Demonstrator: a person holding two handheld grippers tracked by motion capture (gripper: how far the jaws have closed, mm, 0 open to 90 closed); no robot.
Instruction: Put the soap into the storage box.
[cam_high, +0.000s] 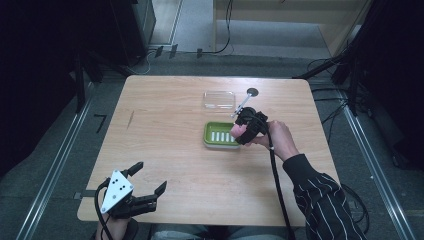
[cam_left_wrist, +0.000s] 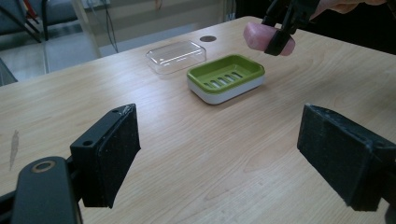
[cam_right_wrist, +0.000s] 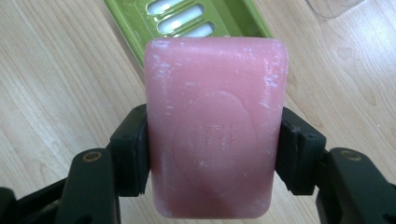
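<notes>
The left gripper (cam_high: 148, 186), jaws wide, is idle at 7 o'clock; the stiff, likely slippery pink soap (cam_right_wrist: 215, 126) is clamped by its long sides in the right gripper (cam_right_wrist: 212, 154).

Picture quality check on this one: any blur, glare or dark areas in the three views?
High view: table evenly lit, surroundings near black, detail soft. Left gripper view: soap dish sharp, near jaws slightly soft, glare on the clear lid. Right gripper view: pink soap crisp between the jaws, embossed mark faint, no harsh shadow.
</notes>
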